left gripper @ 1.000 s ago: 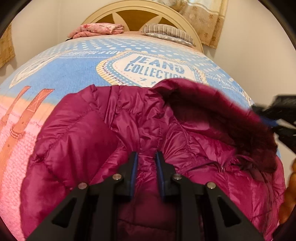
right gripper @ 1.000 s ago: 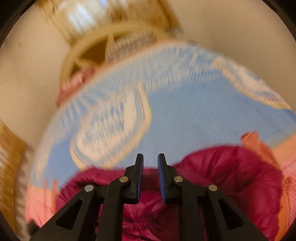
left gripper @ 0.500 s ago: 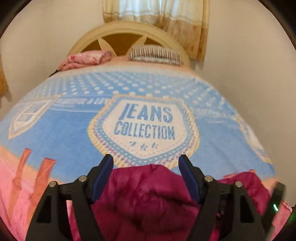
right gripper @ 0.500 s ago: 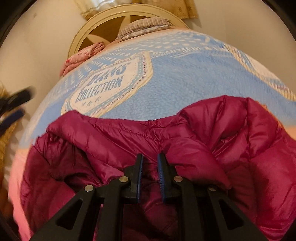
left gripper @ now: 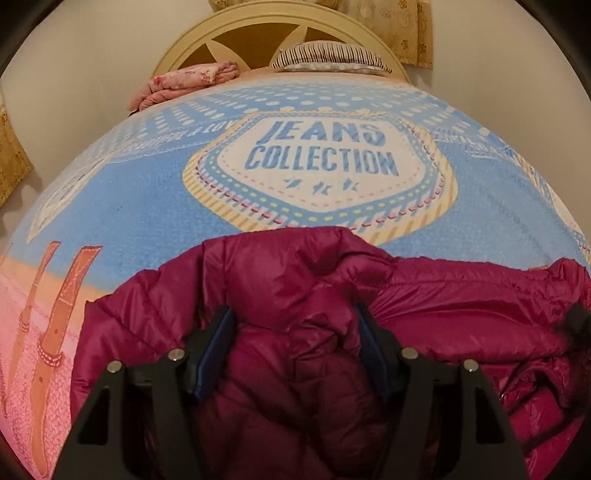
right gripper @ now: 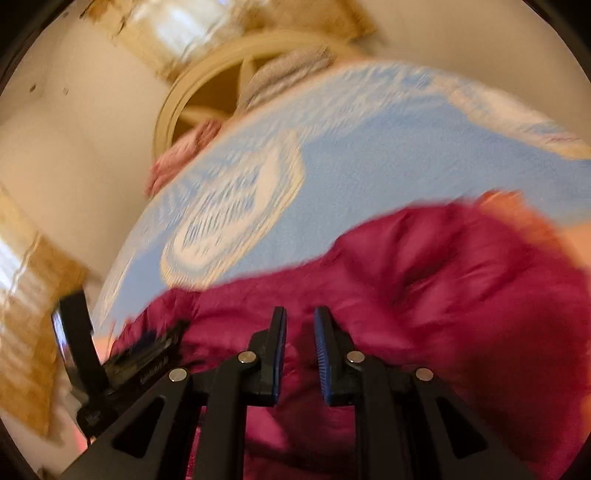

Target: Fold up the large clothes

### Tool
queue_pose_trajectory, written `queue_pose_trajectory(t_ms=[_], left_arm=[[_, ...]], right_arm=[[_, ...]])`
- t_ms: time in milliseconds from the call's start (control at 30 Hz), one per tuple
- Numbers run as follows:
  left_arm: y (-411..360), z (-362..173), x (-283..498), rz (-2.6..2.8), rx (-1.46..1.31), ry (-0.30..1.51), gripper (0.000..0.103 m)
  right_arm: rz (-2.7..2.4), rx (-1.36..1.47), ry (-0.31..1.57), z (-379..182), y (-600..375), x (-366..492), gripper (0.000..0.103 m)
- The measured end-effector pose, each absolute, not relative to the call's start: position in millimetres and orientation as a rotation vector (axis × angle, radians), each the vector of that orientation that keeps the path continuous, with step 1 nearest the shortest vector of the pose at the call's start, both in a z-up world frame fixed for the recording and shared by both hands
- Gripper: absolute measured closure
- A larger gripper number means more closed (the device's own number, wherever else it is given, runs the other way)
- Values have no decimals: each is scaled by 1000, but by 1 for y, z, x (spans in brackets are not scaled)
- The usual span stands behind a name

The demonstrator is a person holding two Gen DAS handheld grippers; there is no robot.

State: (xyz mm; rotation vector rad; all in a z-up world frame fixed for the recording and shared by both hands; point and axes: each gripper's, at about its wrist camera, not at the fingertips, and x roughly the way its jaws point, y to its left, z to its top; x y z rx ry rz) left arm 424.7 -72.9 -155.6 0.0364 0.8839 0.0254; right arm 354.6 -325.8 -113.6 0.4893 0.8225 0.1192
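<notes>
My left gripper (left gripper: 295, 354) now spread wide, released; jacket (left gripper: 424, 295) bunched on bed (left gripper: 147, 192) directly beneath and ahead. My right gripper (right gripper: 300, 354) narrow gap, nothing pinched, swinging over jacket; view blurred. Judgement: fold dropped, regrasp next.

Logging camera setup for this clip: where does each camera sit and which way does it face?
Left wrist: on the left tongs, facing the headboard across the jacket and bedspread; its open fingers show.
Right wrist: on the right tongs, blurred, angled left over the jacket; its fingers and the left tongs show.
Shared: jacket, bedspread, headboard.
</notes>
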Motion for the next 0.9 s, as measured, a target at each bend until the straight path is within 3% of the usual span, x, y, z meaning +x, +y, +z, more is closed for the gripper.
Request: queue_pose_trajectory(t_ms=[133, 367, 633, 900], left_arm=[[-71, -157, 422, 7, 12, 883, 33], [-75, -159, 425, 7, 34, 879, 33], [-78, -159, 424, 22, 61, 867, 33], [-78, -159, 425, 22, 64, 869, 33]], right_arm=[[73, 334, 935, -130, -319, 364, 87], [-78, 44, 890, -136, -282, 385, 87], [-120, -41, 917, -127, -277, 388, 87], [-40, 63, 914, -130, -294, 364, 87]])
